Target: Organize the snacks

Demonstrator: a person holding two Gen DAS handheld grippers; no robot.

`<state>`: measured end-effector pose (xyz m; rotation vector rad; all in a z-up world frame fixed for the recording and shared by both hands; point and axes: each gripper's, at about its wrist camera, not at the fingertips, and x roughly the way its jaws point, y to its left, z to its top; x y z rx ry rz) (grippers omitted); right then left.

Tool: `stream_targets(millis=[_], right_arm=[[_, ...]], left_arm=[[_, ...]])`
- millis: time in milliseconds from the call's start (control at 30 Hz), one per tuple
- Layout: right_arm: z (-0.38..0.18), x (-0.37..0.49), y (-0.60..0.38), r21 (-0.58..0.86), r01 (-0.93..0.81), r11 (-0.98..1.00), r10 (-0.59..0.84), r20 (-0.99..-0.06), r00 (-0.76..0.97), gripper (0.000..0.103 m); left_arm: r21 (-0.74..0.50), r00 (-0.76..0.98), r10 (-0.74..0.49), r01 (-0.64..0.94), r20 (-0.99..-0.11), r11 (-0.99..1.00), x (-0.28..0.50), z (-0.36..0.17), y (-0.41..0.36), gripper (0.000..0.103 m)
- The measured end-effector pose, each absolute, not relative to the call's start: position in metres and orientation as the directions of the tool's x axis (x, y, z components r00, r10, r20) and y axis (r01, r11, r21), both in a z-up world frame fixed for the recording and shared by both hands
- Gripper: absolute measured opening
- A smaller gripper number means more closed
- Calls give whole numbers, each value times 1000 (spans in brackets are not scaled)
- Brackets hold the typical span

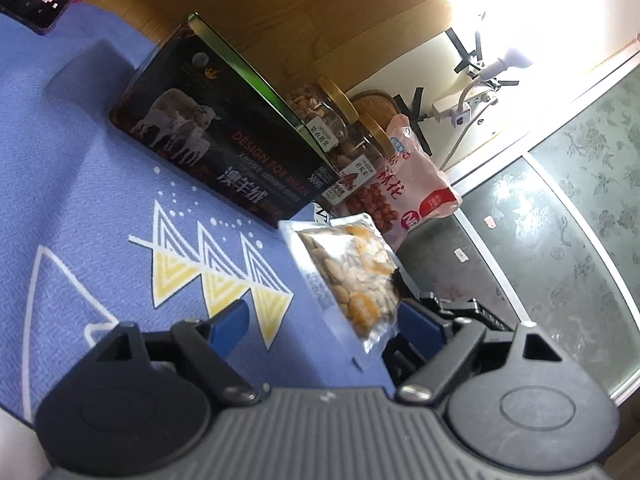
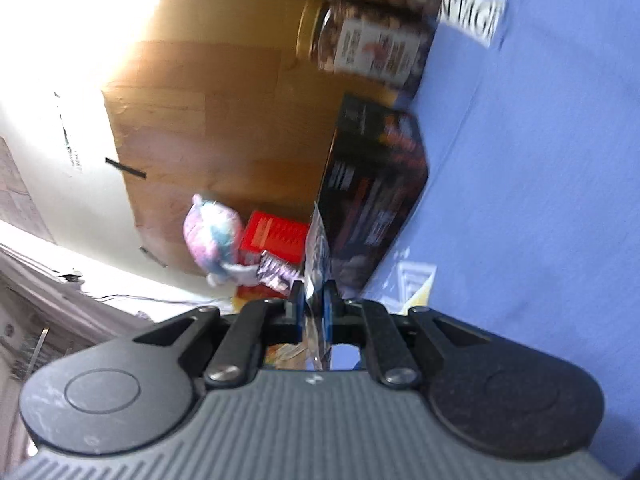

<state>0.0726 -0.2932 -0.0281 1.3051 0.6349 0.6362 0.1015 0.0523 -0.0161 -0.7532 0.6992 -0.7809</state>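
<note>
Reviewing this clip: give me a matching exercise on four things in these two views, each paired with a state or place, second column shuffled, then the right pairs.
Things:
1. left gripper
2. right gripper
3. clear nut packet
4. pink snack bag

States or places:
A. beside the gold-lidded jars
B. shut on a thin packet edge
C. jaws open, nothing pressed
D. at the edge of the blue cloth, between open blue pads

Pairs: 1-C, 2-B, 3-D, 4-A
</note>
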Motion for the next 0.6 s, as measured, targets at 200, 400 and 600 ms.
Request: stream_targets(millis=[200,400,600], right_arm=[[-28,68,-270,931,-111,349,739,-201,644,14],[-30,64,-268,892,-135,432,713,-246,656,17],[-26,63,-260,853,-150,499,695,-291,657,19]], left_arm=[[-785,541,-770,289,-339,548,108,-24,54,33],[-764,551,-750,282,-365,580,109,-26,51,27],[-761,566,-736,268,-373,591,109,-26,52,27]])
